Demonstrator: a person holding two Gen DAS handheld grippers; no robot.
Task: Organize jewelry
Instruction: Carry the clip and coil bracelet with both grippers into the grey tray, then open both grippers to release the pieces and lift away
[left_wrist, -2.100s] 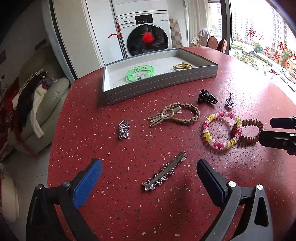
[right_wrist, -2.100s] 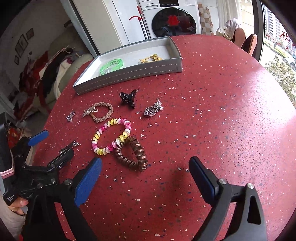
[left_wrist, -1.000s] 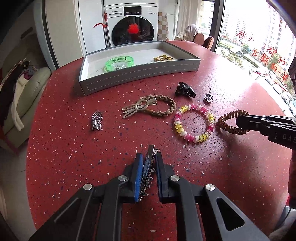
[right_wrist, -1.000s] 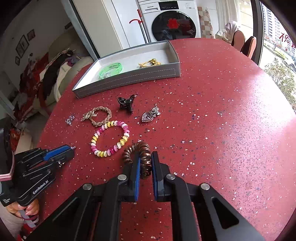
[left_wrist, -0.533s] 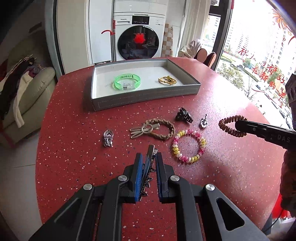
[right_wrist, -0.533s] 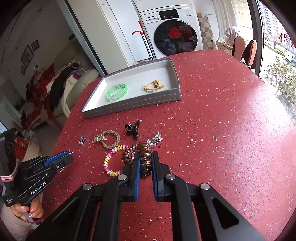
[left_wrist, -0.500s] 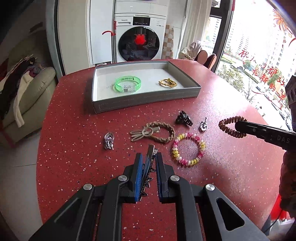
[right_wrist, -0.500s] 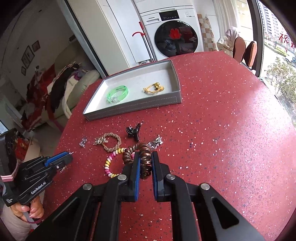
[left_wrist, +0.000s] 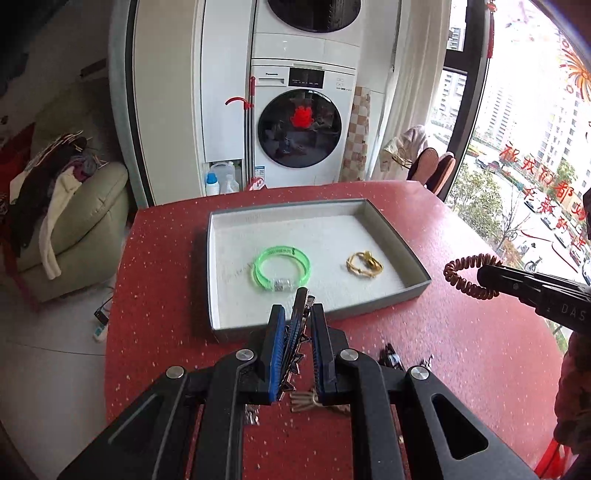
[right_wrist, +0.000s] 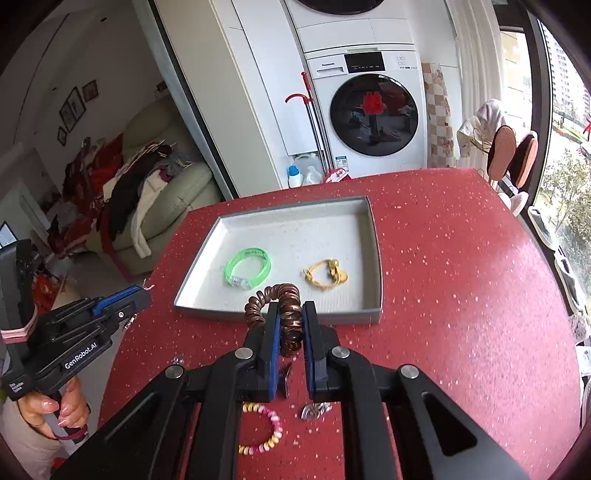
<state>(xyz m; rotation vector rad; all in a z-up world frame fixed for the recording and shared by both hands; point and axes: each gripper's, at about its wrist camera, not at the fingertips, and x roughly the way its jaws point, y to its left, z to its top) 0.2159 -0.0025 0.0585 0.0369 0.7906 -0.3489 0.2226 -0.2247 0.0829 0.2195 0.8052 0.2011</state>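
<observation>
A red speckled surface (left_wrist: 461, 354) carries a grey tray (left_wrist: 402, 251) lined in white, holding a green bangle (left_wrist: 281, 266) and a gold bracelet (left_wrist: 364, 265) well apart. The left claw (left_wrist: 298, 345) is clamped on a silver star-studded hair clip (left_wrist: 300, 310) above the tray's near wall. The right claw (right_wrist: 289, 343) pinches a brown beaded bracelet (right_wrist: 286, 314). A pink-and-yellow beaded bracelet (right_wrist: 264, 439) lies on the surface beneath.

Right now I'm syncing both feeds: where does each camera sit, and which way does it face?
Left wrist: on the left hand-held gripper, shut on a metal hair clip, facing the grey tray; right hand-held gripper at right.
Right wrist: on the right hand-held gripper, shut on a brown coil bracelet, facing the tray; left hand at left.
Shared: tray, green bracelet, washing machine.
</observation>
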